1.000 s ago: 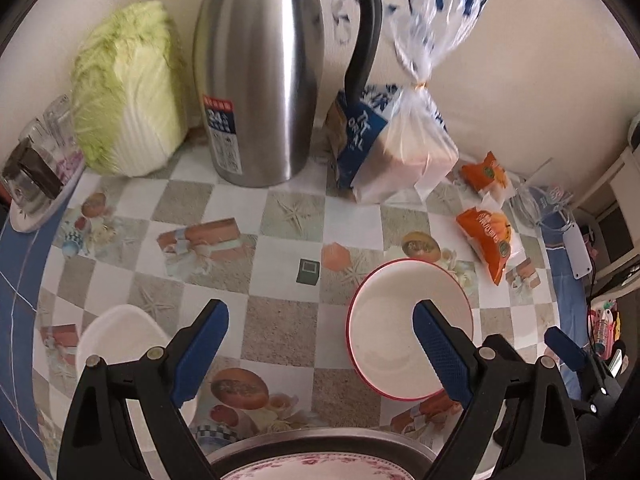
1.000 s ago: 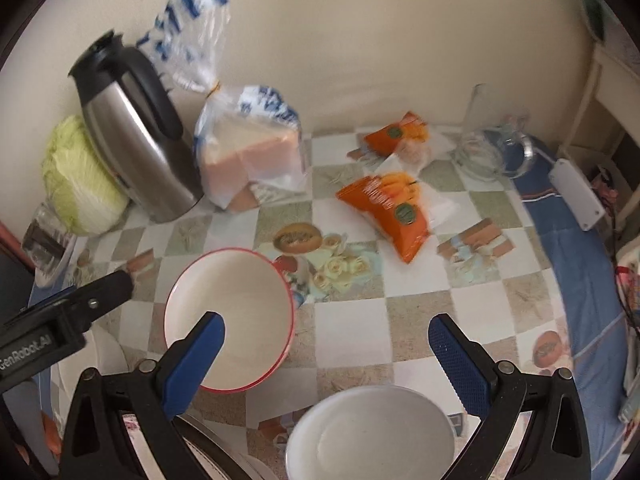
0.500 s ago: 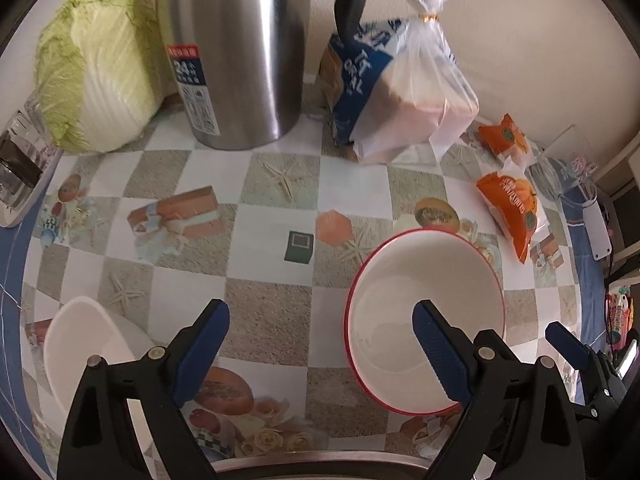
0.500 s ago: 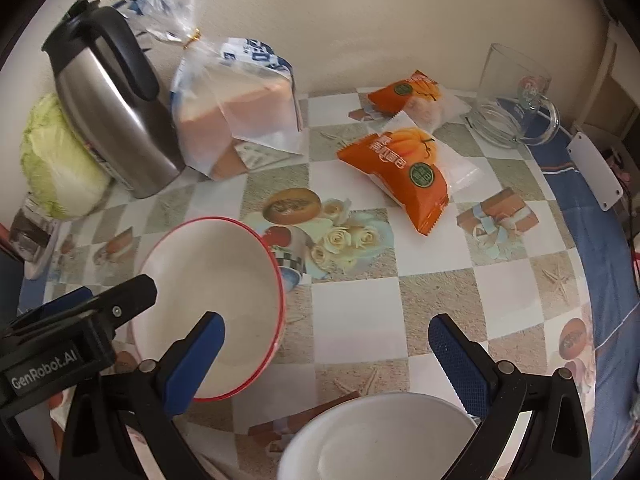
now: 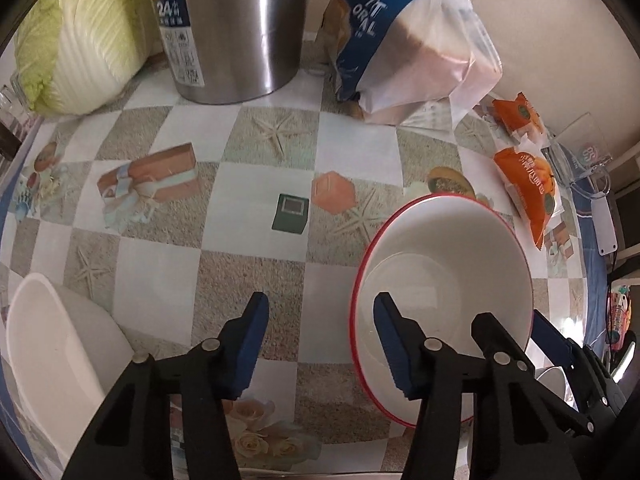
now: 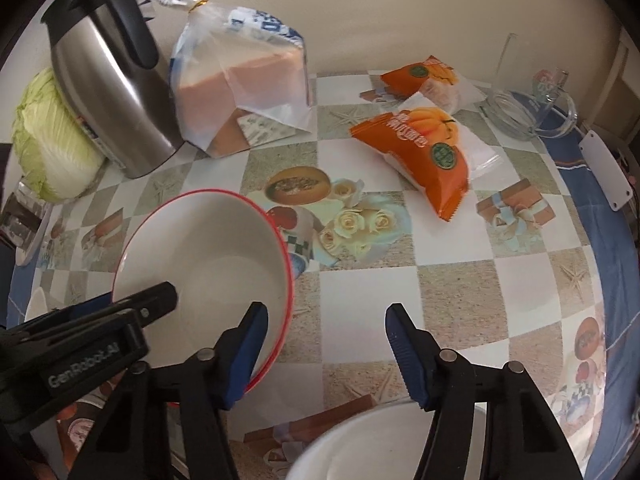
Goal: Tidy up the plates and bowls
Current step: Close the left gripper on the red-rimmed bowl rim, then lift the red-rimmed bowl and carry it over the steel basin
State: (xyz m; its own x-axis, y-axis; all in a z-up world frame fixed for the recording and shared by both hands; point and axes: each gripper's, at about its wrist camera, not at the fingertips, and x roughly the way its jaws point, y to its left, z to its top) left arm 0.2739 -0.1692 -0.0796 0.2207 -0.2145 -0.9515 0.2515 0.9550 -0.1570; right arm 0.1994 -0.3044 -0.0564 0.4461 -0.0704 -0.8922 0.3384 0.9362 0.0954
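A white bowl with a red rim (image 5: 444,280) stands on the patterned tablecloth (image 5: 248,184). My left gripper (image 5: 320,304) straddles the bowl's left rim: one finger hangs inside, the other outside over the cloth. Its jaws are closing and the pads are still apart from the rim. In the right wrist view the same bowl (image 6: 200,260) has my right gripper (image 6: 326,310) across its right rim. These jaws are closing too, with a gap left. A plain white bowl (image 5: 44,360) sits at the left, and another white bowl (image 6: 380,444) lies under the right gripper.
Along the wall stand a steel thermos jug (image 5: 232,28), a cabbage (image 5: 76,40) and a bagged loaf (image 5: 404,52). Two orange snack packets (image 6: 424,148) and a glass mug (image 6: 532,112) lie to the right. A blue cloth (image 6: 612,280) edges the table.
Both grippers have come down close over the red-rimmed bowl, which now looks larger. Both pairs of jaws have narrowed from wide open to about half, each across the rim.
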